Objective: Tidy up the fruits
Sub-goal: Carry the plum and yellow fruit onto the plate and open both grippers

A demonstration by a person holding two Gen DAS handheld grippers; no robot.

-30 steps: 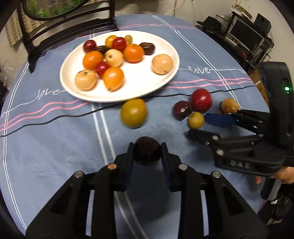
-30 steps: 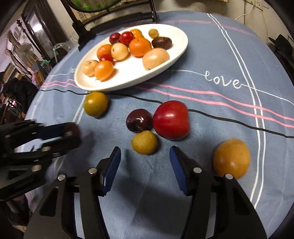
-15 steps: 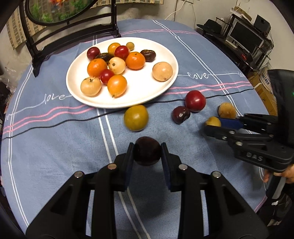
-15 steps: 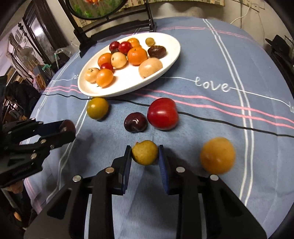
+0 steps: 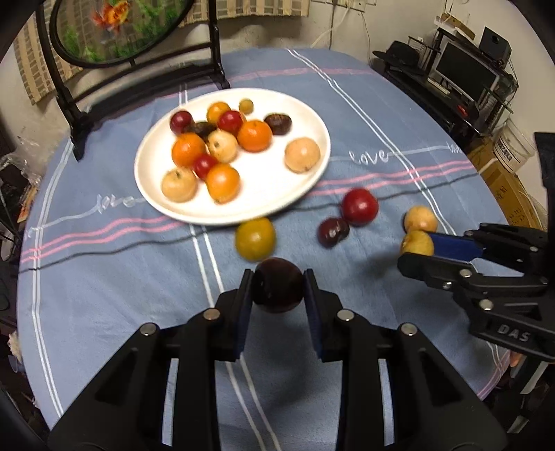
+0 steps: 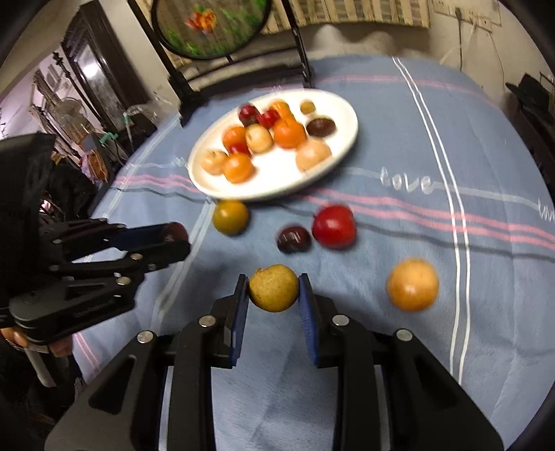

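My left gripper (image 5: 277,286) is shut on a dark plum (image 5: 277,285) and holds it above the cloth. My right gripper (image 6: 274,288) is shut on a small yellow fruit (image 6: 274,288), lifted off the table; it also shows in the left wrist view (image 5: 416,243). A white plate (image 5: 277,194) with several fruits sits at the back. Loose on the cloth lie a yellow-green fruit (image 5: 255,238), a dark plum (image 5: 333,231), a red apple (image 5: 359,207) and an orange-yellow fruit (image 5: 419,218).
A black stand with a round fish picture (image 5: 114,31) is behind the plate. The round table's edge (image 5: 485,180) drops off at right, with shelves and boxes beyond. The blue cloth (image 5: 104,277) covers the table.
My right gripper closed on the small yellow fruit and lifted it. Both grippers rose and pulled back from the plate. The left still holds the dark plum.
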